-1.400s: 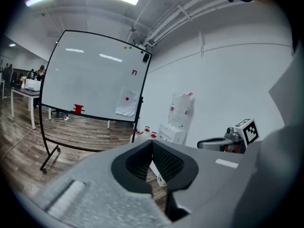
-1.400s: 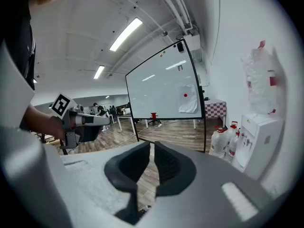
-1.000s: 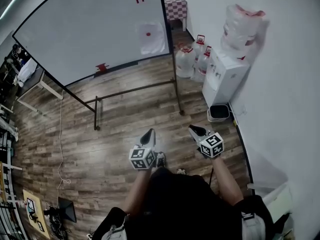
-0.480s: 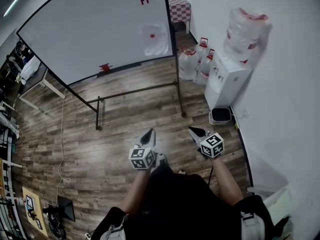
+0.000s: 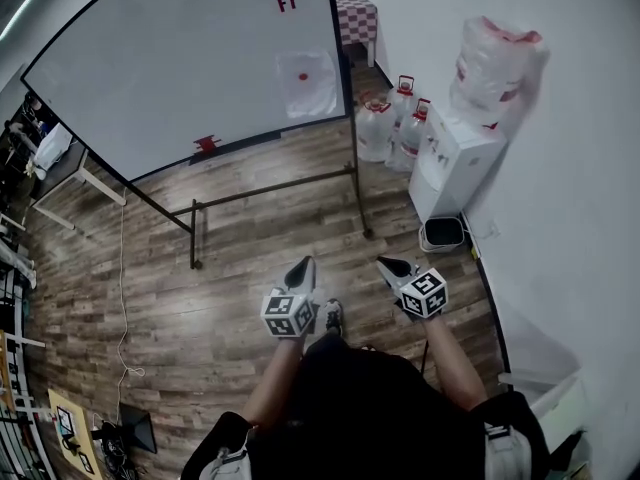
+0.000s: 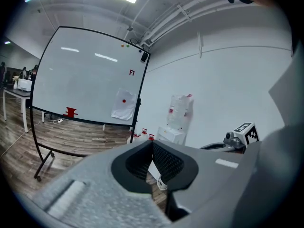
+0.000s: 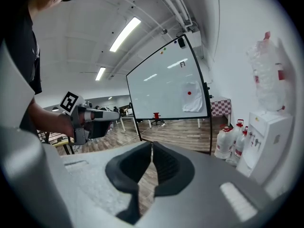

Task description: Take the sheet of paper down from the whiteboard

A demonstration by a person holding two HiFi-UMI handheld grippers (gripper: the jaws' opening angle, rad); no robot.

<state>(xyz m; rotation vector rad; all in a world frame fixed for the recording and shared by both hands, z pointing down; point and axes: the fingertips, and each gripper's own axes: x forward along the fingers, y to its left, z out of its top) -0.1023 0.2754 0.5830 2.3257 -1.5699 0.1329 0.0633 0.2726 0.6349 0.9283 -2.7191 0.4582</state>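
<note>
The white sheet of paper (image 5: 308, 83) hangs at the lower right of the whiteboard (image 5: 180, 58), pinned by a red magnet (image 5: 303, 76). It also shows in the left gripper view as the paper (image 6: 123, 105) and in the right gripper view as the paper (image 7: 192, 99). My left gripper (image 5: 301, 270) and right gripper (image 5: 391, 266) are held side by side above the wooden floor, well short of the board. Both point towards it. The left gripper (image 6: 152, 144) is shut and empty. The right gripper (image 7: 152, 148) has its pads meeting, with nothing between them.
A water cooler (image 5: 450, 153) with a bagged bottle on top stands by the right wall, with water jugs (image 5: 390, 123) and a small bin (image 5: 441, 233) near it. The board's stand legs (image 5: 195, 233) reach forward over the floor. A red eraser (image 5: 207, 145) sits on the board's tray.
The person has stepped a little towards the whiteboard, carrying both grippers along. The jaws have stayed shut and the paper still hangs in place.
</note>
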